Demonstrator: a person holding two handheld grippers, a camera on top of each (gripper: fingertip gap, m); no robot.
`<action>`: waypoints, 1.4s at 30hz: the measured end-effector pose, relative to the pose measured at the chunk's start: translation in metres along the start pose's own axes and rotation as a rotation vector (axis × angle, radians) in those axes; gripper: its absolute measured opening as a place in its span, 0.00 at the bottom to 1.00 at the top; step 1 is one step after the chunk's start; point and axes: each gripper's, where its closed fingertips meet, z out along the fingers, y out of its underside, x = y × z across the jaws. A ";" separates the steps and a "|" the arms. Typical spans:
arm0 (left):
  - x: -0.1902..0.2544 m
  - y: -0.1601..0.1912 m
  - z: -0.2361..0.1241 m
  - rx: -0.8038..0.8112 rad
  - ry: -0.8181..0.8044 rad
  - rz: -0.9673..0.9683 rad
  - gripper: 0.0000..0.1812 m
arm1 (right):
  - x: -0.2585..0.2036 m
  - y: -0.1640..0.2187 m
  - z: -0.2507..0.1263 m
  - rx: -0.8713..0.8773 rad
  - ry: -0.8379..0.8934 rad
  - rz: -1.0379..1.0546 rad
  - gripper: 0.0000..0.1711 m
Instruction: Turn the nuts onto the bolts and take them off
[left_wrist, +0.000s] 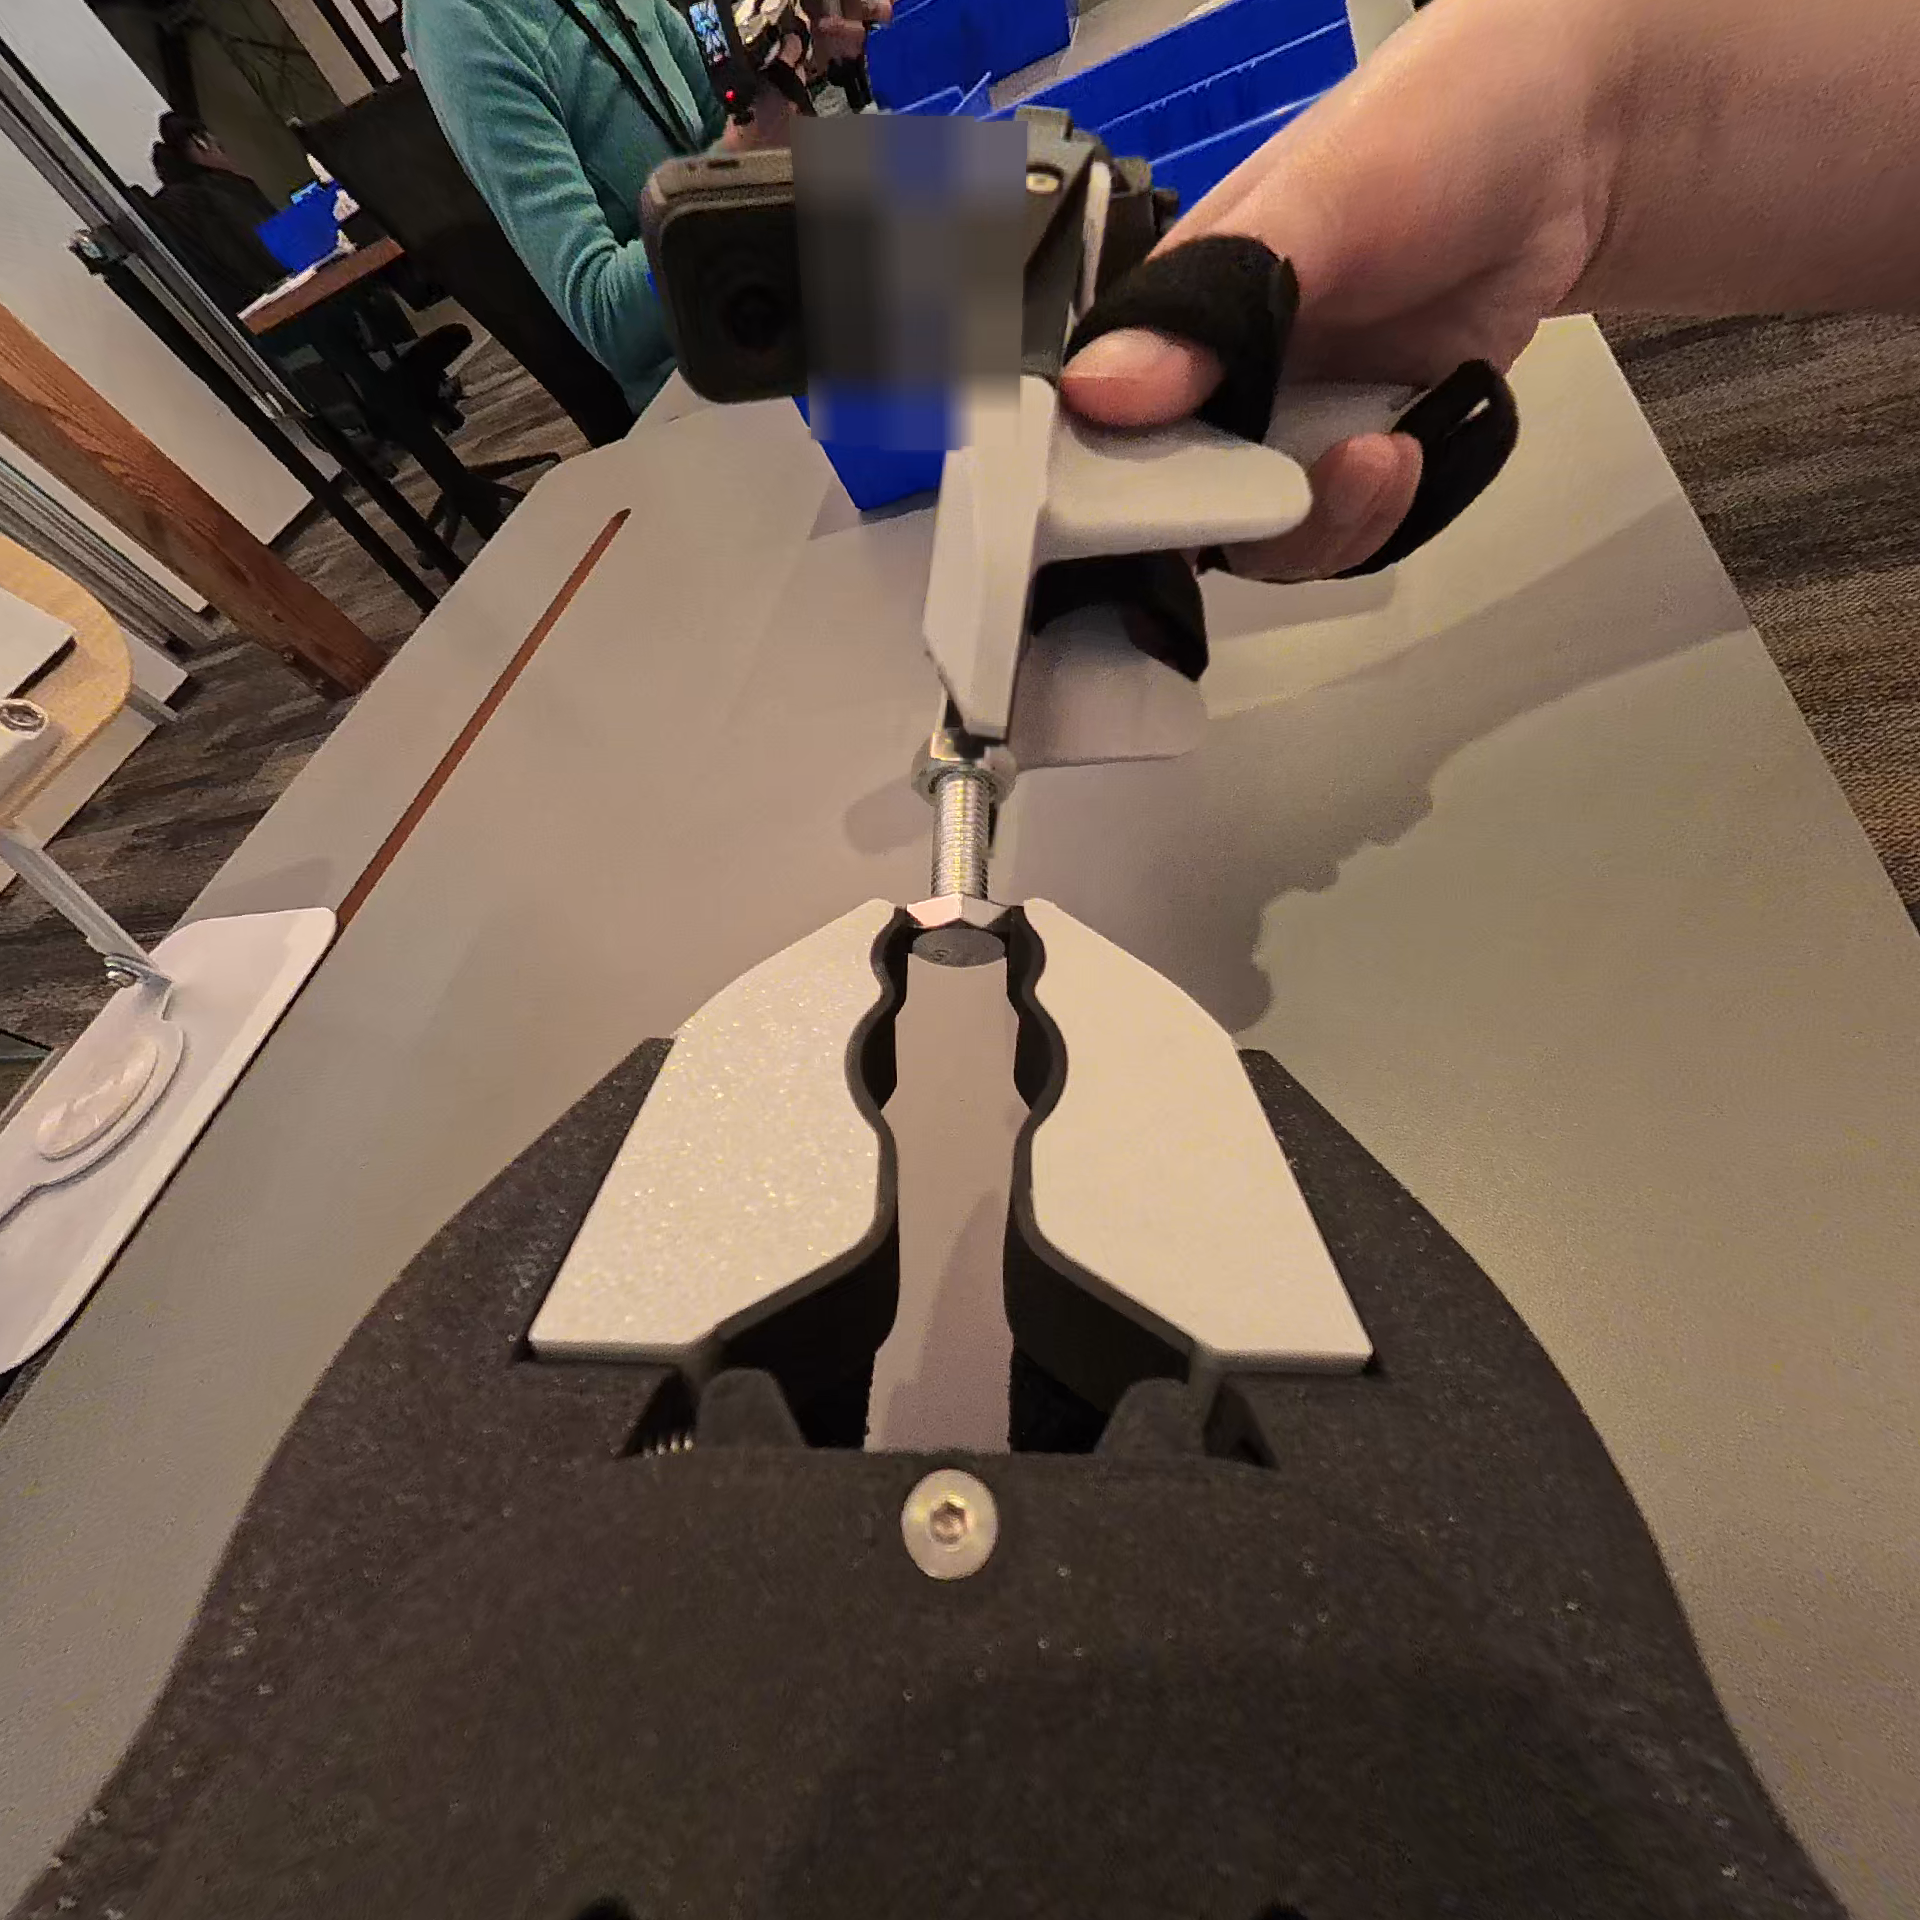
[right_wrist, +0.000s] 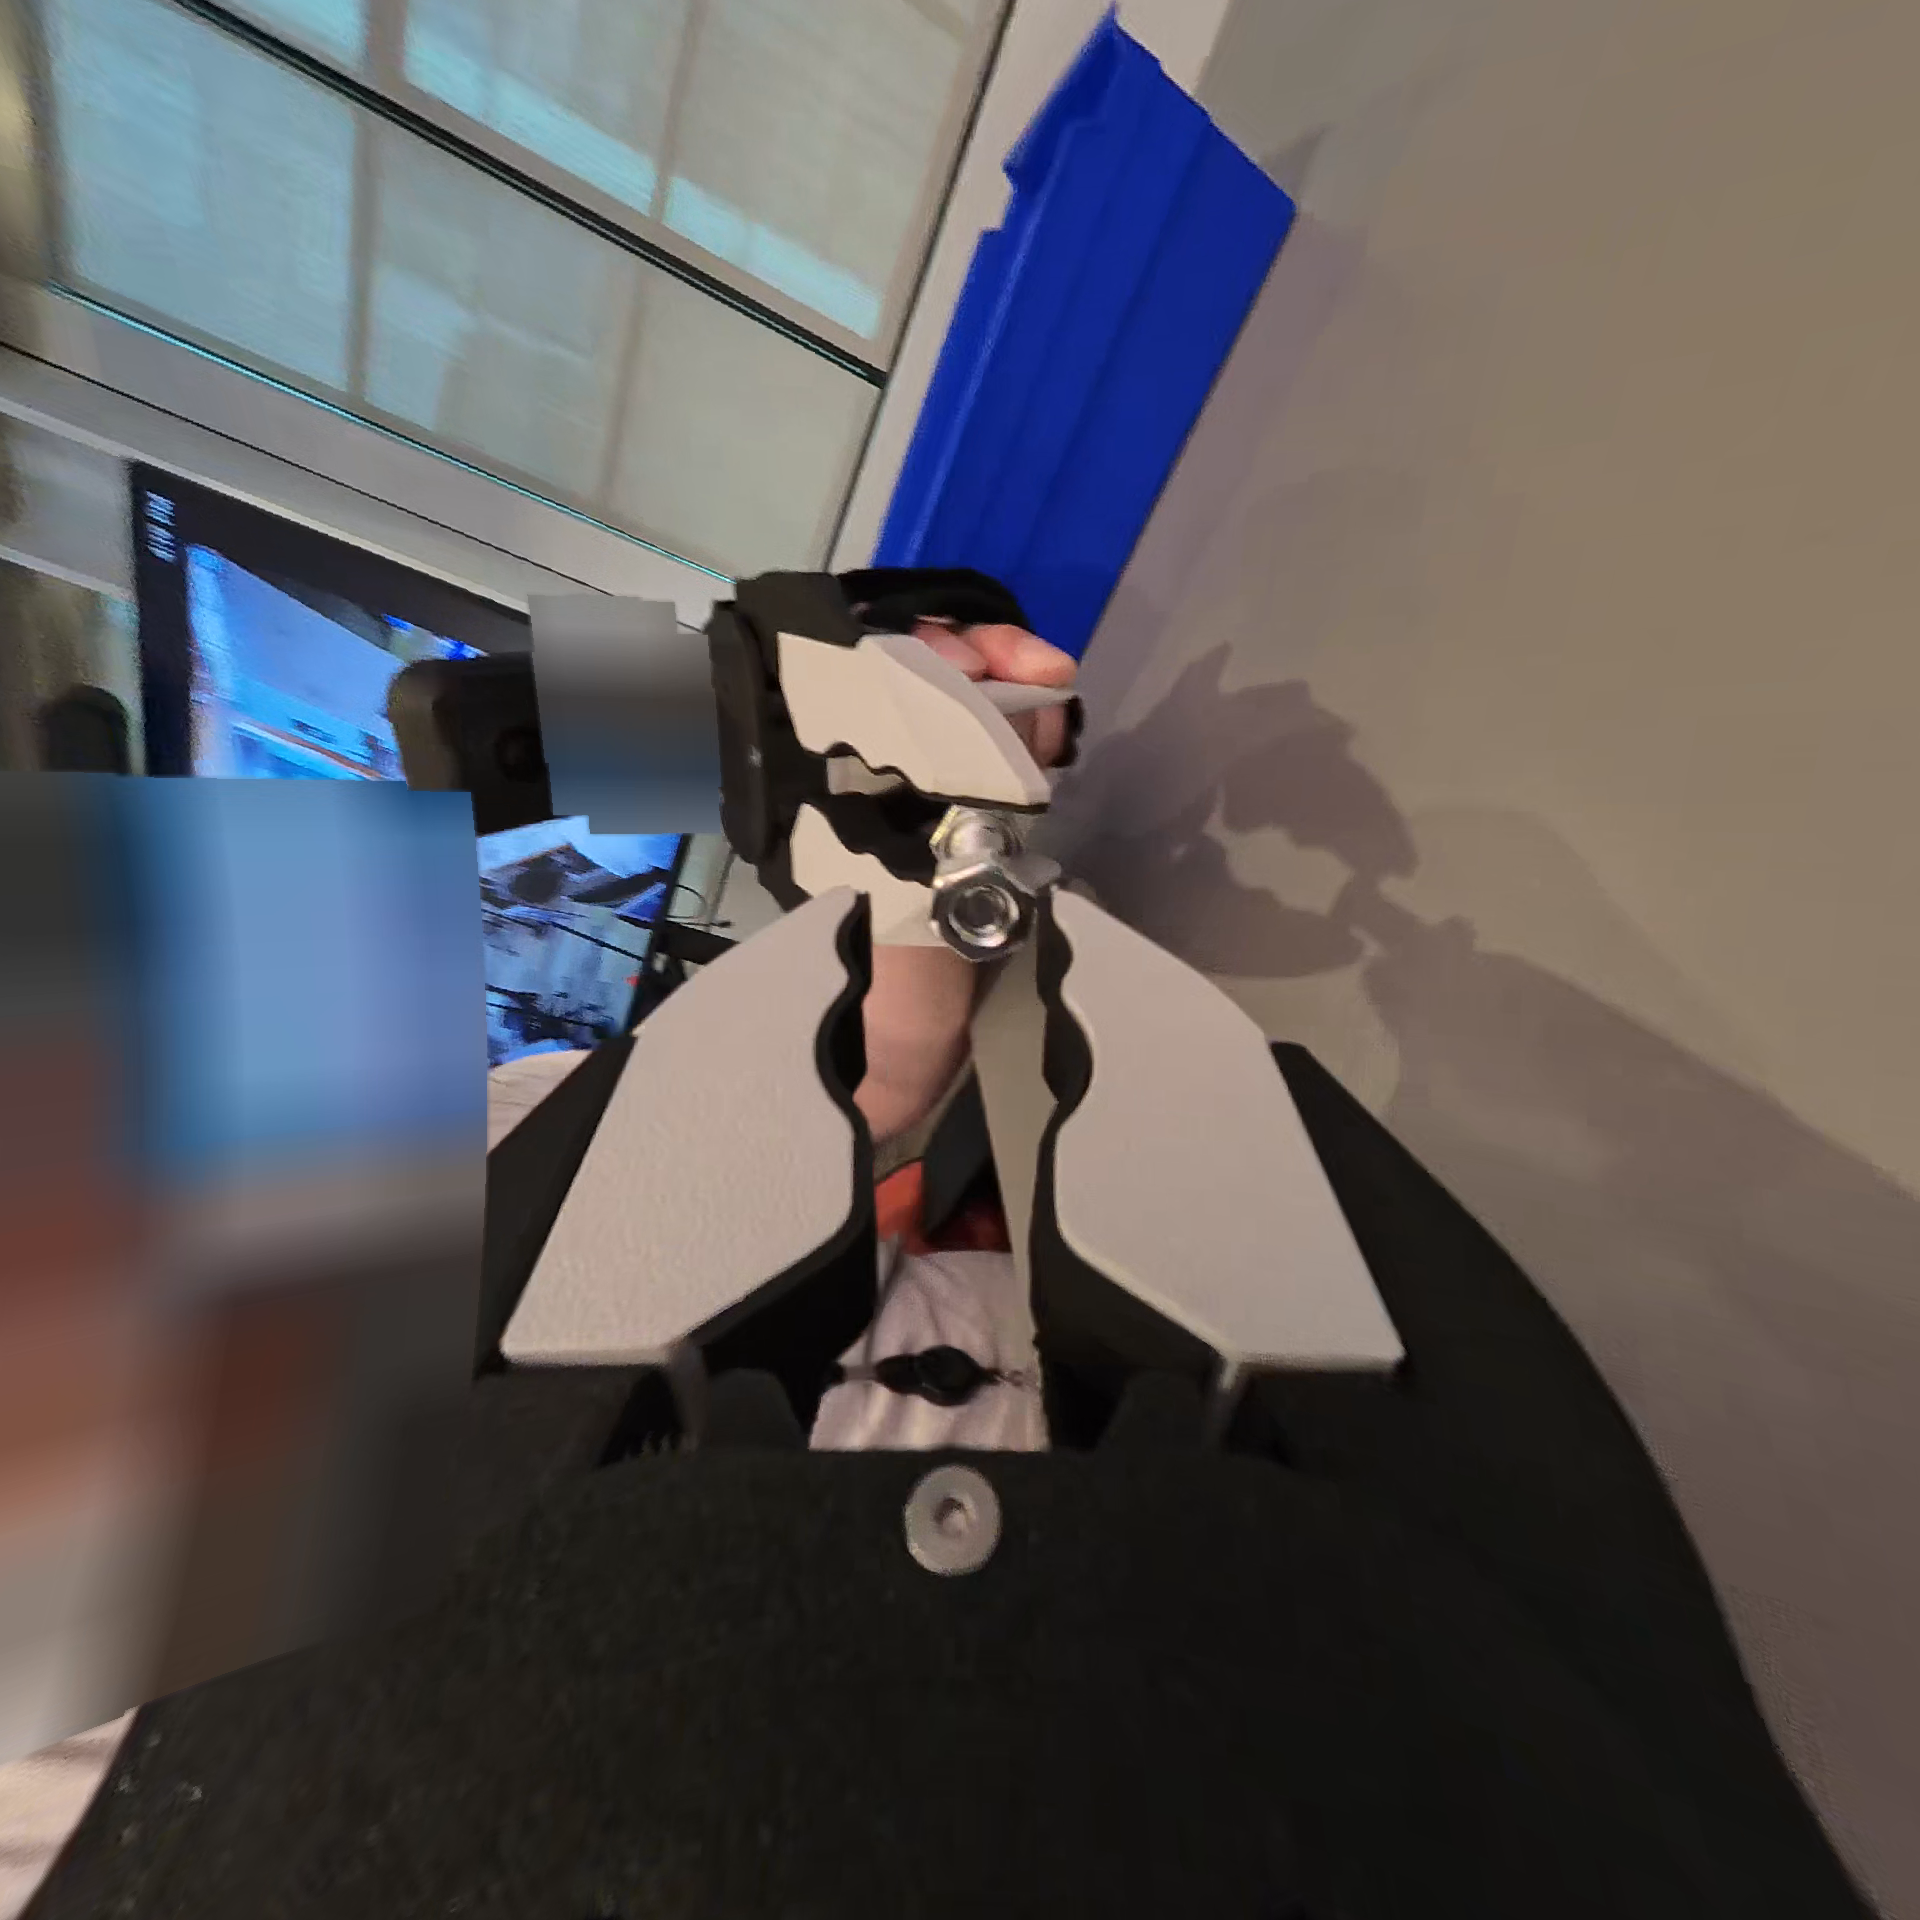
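A silver bolt (left_wrist: 962, 842) hangs above the grey table (left_wrist: 1455, 1091) between my two grippers. My left gripper (left_wrist: 956, 916) is shut on the bolt's hex head (left_wrist: 954, 923). The threaded shaft points away to a hex nut (left_wrist: 961, 774) near its far end. My right gripper (left_wrist: 977, 732), held by a hand (left_wrist: 1455, 229), meets that nut from the opposite side. In the right wrist view, the nut (right_wrist: 977, 920) faces me end-on between my right gripper's (right_wrist: 951, 902) tips. It lies against the right finger (right_wrist: 1143, 1091) with a gap to the left finger (right_wrist: 717, 1091). That view is blurred.
Blue bins (left_wrist: 1195, 94) stand at the table's far end and also show in the right wrist view (right_wrist: 1070, 364). A white plate with another bolt (left_wrist: 156, 987) lies off the table's left edge. A person in a teal top (left_wrist: 540, 156) sits beyond. A monitor (right_wrist: 312, 675) stands behind. Left and right tips are no more than a few centimetres apart.
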 end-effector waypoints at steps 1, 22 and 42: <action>0.001 0.000 0.000 -0.002 0.001 0.006 0.10 | 0.001 -0.001 0.000 0.002 0.008 -0.002 0.15; 0.008 -0.008 -0.004 0.045 0.067 -0.043 0.10 | -0.008 -0.007 -0.007 -0.001 0.102 -0.368 0.28; 0.023 -0.014 -0.008 0.074 0.198 -0.119 0.10 | -0.011 0.018 -0.010 -0.231 0.055 -0.876 0.10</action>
